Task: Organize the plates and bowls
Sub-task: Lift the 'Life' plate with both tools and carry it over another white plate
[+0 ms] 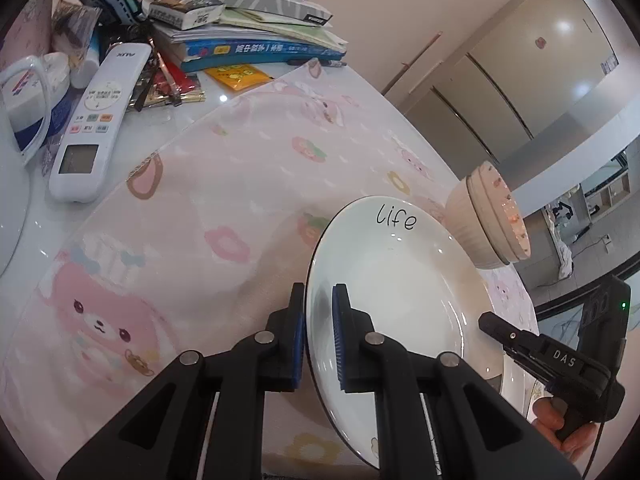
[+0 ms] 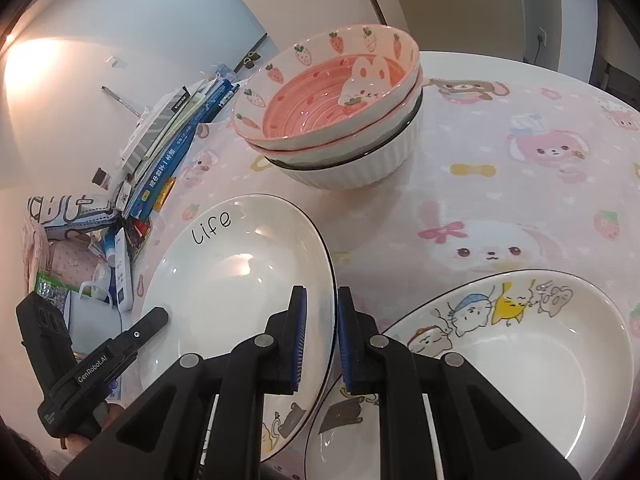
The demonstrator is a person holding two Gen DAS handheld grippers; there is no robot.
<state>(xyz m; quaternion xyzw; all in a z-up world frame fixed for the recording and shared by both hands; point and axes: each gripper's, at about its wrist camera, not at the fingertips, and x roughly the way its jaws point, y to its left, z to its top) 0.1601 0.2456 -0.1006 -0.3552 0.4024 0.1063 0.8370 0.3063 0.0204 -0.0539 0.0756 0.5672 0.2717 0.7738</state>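
My left tool pinches left rim of white "Life" plate; my right tool pinches opposite rim. Plate tilted, raised off pink cartoon cloth on worktop. Second plate with cartoon animals lies at 4 o'clock of my right tool, its rim tucked under held plate. Stacked bowls, strawberry one on top, at 12 o'clock. Remote and books at 10 o'clock in left view.

Remote, books, perhaps snack packets
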